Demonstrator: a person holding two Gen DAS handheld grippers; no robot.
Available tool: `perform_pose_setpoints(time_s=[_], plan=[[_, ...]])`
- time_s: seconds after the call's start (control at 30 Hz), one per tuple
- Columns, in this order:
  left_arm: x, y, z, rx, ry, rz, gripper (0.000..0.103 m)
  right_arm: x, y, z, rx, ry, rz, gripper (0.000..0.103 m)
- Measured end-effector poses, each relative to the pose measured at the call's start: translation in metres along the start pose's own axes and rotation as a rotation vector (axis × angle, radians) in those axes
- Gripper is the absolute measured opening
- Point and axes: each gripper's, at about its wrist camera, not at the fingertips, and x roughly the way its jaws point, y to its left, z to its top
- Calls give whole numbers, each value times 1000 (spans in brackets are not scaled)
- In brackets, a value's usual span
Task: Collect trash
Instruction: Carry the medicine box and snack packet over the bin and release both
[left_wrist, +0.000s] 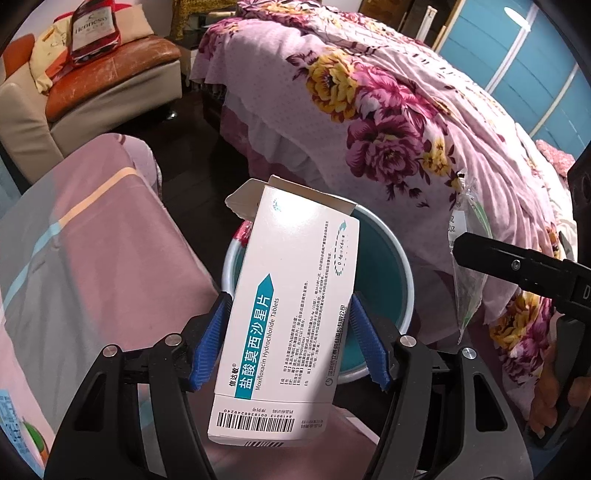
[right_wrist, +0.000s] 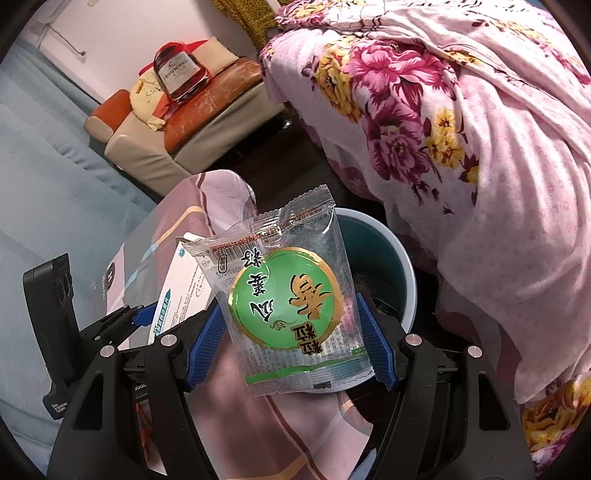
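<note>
1. Waiting beyond both tongs, the teal bin (left_wrist: 384, 266) looks mostly empty inside; contents unclear.
2. Left tongs (left_wrist: 290, 339) are clamped on a white medicine box (left_wrist: 291, 306), held above the bin, not yet dropped.
3. Right tongs (right_wrist: 291, 343) pinch a clear snack wrapper (right_wrist: 291, 291), also undelivered.

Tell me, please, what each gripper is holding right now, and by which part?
The left gripper clamps the white medicine box across its long sides, near mid-length. The right gripper pinches the clear snack wrapper by its side edges.
</note>
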Motion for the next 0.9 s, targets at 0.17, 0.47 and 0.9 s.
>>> perform_pose_setpoints(time_s=[0.17, 0.47, 0.9], plan=[[7, -2, 7, 5, 8, -9, 67, 3, -3, 3, 7, 6, -13, 66], [9, -2, 13, 3, 3, 3, 82, 7, -6, 6, 15, 13, -29, 66], [4, 21, -3, -52, 33, 5, 82, 21, 3, 6, -2, 43, -36, 66]])
